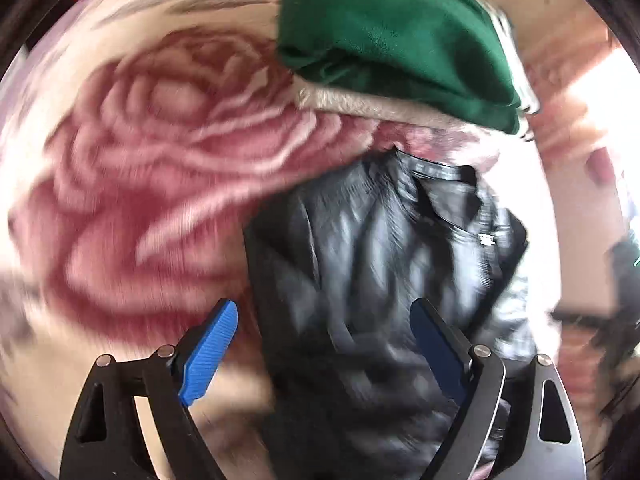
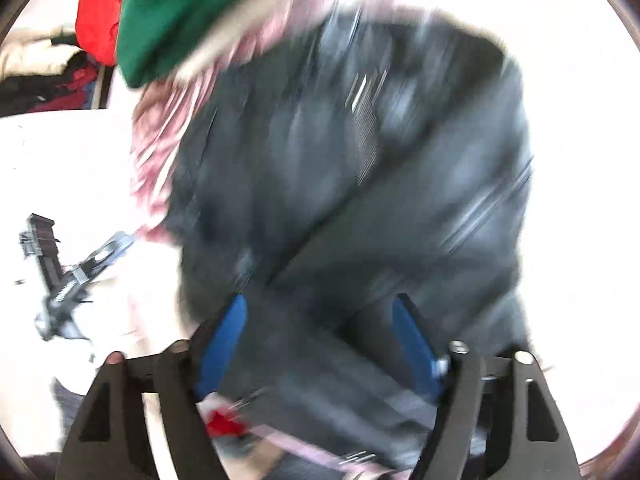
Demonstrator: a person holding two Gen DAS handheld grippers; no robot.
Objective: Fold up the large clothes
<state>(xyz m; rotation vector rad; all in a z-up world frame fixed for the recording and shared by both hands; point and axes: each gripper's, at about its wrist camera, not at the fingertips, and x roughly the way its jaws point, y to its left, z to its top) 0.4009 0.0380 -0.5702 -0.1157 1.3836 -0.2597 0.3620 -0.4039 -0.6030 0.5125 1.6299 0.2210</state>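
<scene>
A black shiny jacket (image 1: 384,264) lies crumpled on a rose-print blanket (image 1: 152,184); its collar points up toward a folded green garment (image 1: 392,36). My left gripper (image 1: 324,340) is open just above the jacket's lower part, its blue pads (image 1: 208,356) on either side of the fabric. In the right wrist view the jacket (image 2: 360,184) fills the frame, blurred by motion. My right gripper (image 2: 320,340) is open over the jacket's near edge, holding nothing.
The green garment rests on a beige one (image 1: 360,106) at the blanket's far side. A red garment (image 2: 100,16) and more clothes (image 2: 44,76) lie far left. A metal stand (image 2: 60,276) stands on the bright floor at left.
</scene>
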